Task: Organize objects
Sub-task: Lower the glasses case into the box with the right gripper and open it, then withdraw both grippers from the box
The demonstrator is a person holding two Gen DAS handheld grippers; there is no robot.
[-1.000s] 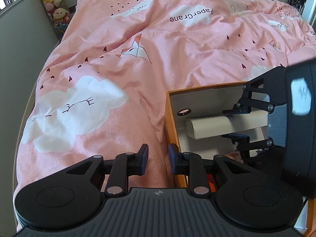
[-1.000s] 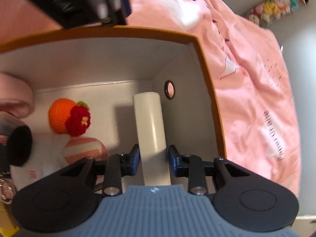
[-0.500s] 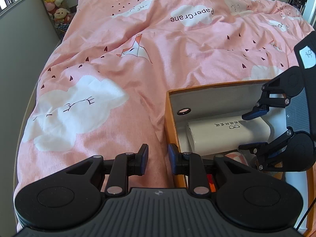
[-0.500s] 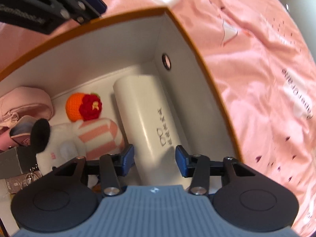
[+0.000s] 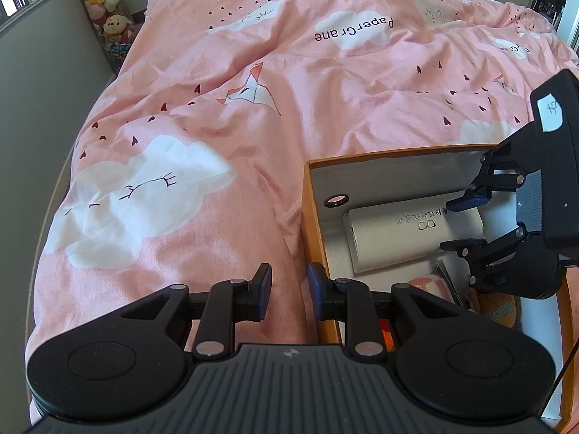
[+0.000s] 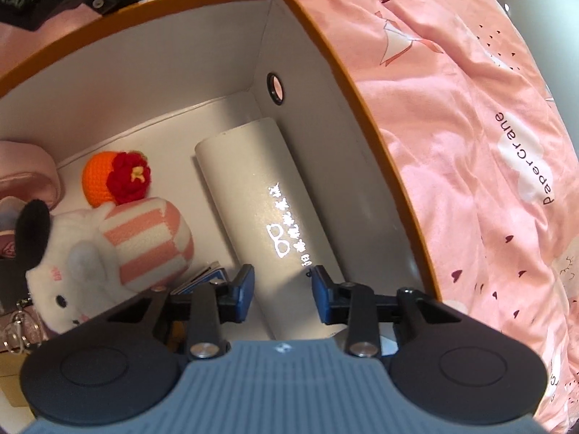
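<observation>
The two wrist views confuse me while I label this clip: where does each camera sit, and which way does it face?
Left wrist: sits on the left claw, open, facing along the pink duvet; the orange box and right claw show at right.
Right wrist: sits on the right claw, open, looking down into the box at the white case.
Shared: box, case, duvet.

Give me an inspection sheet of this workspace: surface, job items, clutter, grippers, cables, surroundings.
Surface: pink duvet with cloud print, rumpled.
Job's things: orange box open on the bed; white glasses case lying flat along its wall; striped plush; crocheted orange.
Clutter: pink pouch and keyring at the box's left edge.
Grippers: left gripper open, straddling the box wall; right gripper open above the case.
Cables: thin black lead.
Surroundings: soft toys by the wall.
</observation>
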